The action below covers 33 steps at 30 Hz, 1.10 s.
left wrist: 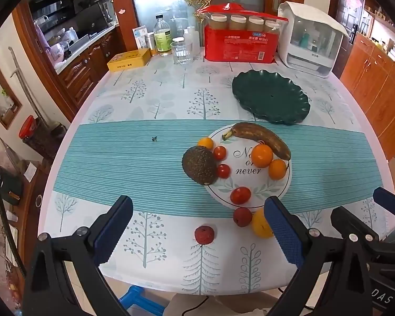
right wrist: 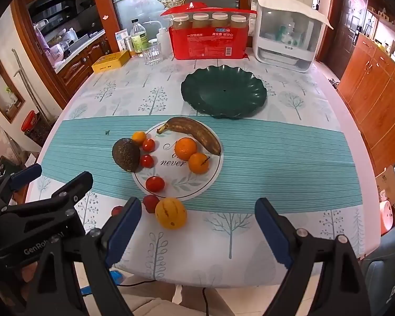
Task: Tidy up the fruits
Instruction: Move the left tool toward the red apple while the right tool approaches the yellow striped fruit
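A white plate point(left wrist: 267, 192) point(right wrist: 183, 183) on the teal runner carries a brown banana point(left wrist: 260, 138), two oranges point(left wrist: 262, 155), and three cherry tomatoes point(left wrist: 240, 195). A dark avocado point(left wrist: 199, 165) point(right wrist: 126, 154) and a small orange point(left wrist: 206, 143) lean on its left rim. In front of the plate, on the cloth, lie a yellow striped fruit point(right wrist: 170, 212), a red fruit point(right wrist: 150, 203) and a red lychee point(left wrist: 204, 235). My left gripper point(left wrist: 198, 202) hovers open over the lychee. My right gripper point(right wrist: 197, 205) is open beside the yellow fruit. Both hold nothing.
An empty dark green scalloped plate point(left wrist: 271, 97) point(right wrist: 223, 92) sits behind the white one. Along the table's far edge stand a red cup package point(left wrist: 239, 42), a white appliance point(left wrist: 310, 39), a glass point(left wrist: 181, 52), bottles and a yellow box point(left wrist: 129, 60). Wooden cabinets flank the table.
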Motion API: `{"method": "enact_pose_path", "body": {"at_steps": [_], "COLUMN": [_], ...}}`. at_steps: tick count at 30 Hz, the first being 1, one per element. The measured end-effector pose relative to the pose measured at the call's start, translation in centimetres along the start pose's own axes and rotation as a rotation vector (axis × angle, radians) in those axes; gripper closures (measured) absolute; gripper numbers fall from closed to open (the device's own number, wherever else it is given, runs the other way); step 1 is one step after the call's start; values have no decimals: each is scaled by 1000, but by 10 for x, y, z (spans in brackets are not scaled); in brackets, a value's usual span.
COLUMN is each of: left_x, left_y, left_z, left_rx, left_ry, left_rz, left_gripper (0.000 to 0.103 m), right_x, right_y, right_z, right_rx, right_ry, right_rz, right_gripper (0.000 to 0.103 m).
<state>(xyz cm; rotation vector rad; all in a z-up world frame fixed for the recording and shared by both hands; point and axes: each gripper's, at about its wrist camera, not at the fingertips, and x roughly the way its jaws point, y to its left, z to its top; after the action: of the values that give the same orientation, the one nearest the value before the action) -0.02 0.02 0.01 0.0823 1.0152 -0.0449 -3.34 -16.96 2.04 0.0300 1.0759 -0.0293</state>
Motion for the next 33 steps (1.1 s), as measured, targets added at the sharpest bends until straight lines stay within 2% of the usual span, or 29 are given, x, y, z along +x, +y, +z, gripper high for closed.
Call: {"method": "enact_pose_path", "body": {"at_steps": [26, 33], "left_x": [-1, 4], "left_y": [-1, 4], "left_z": [11, 10], "left_rx": [-3, -9], "left_ry": [-23, 14], "left_rz": [1, -10], "left_gripper": [4, 4], "right_x": [0, 2], "right_y": [3, 4], "right_z": [2, 13], "right_rx": [2, -4], "right_ry": [3, 18], "right_rz": [5, 14], "right_gripper": [15, 15]}}
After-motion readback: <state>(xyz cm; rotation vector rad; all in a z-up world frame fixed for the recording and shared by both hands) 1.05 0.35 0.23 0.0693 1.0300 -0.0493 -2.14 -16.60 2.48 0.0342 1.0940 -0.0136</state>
